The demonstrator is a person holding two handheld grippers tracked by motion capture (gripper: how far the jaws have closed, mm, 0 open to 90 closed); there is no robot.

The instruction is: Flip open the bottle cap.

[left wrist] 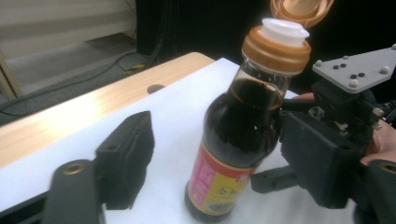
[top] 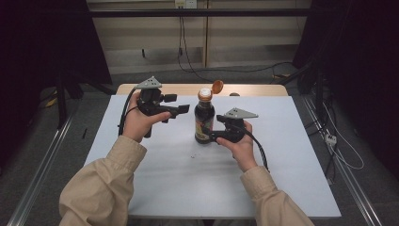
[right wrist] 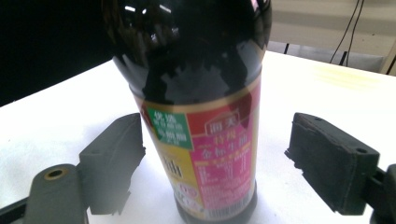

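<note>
A dark soy sauce bottle [top: 204, 117] with a red and yellow label stands upright on the white table top [top: 179, 174]. Its orange flip cap [top: 217, 86] hangs open behind the white spout [left wrist: 284, 29]. My right gripper [top: 207, 135] sits low at the bottle's base, one jaw on each side of the label [right wrist: 219, 154]. A gap shows at each pad, so it is open. My left gripper [top: 181, 109] is held above the table to the bottle's left, pointing at its neck. It is open and holds nothing, and the bottle [left wrist: 233, 140] stands beyond its jaws.
A strip of bare wooden table [top: 188, 88] runs along the far edge behind the bottle. Cables [top: 188, 61] lie on the floor beyond it. Metal rails [top: 42, 155] flank the table on both sides.
</note>
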